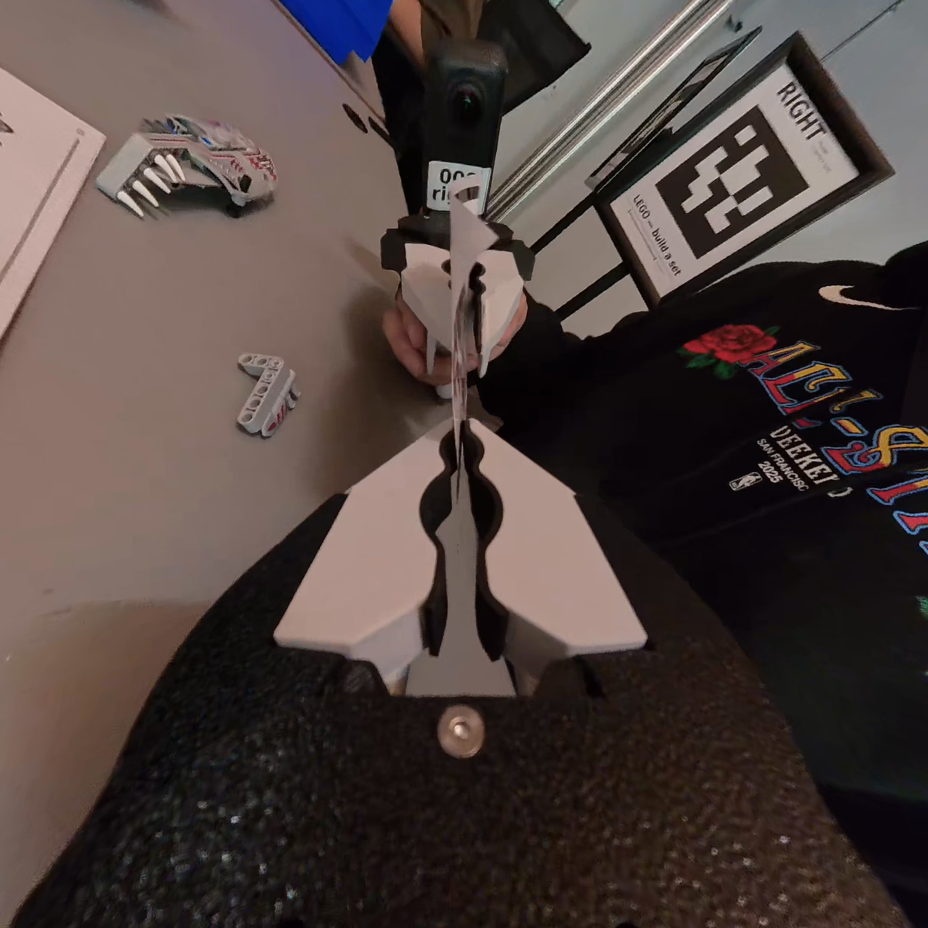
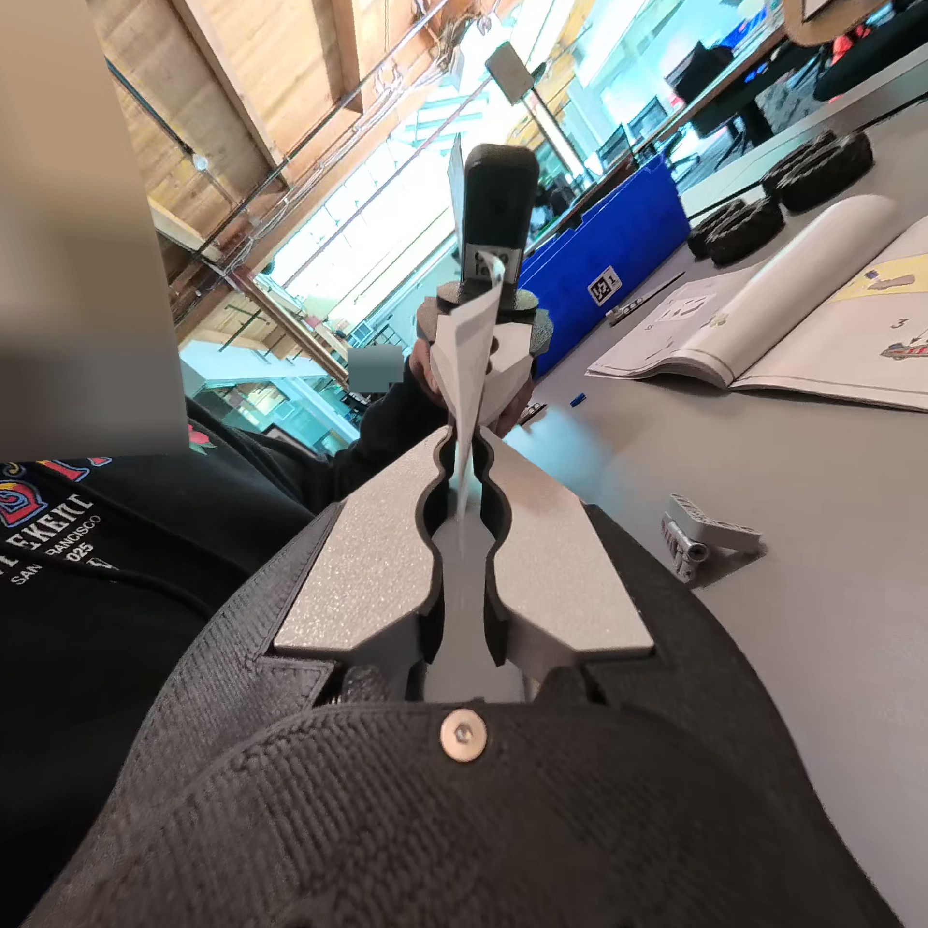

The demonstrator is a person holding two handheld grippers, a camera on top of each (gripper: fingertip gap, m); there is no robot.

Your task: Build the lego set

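The left gripper (image 1: pixel 461 442) and the right gripper (image 2: pixel 463 444) face each other, each with its white fingers pinched on one thin white sheet of sticker paper (image 1: pixel 464 311) stretched between them. Below lies a grey table (image 1: pixel 150 502) carrying a small grey L-shaped lego assembly (image 1: pixel 268 391), a larger toothed lego build (image 1: pixel 193 160), an open instruction booklet (image 2: pixel 783 321) and four black tyres (image 2: pixel 783 196).

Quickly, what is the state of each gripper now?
Left gripper: closed on one end of the thin white sheet.
Right gripper: closed on the other end of the same sheet.
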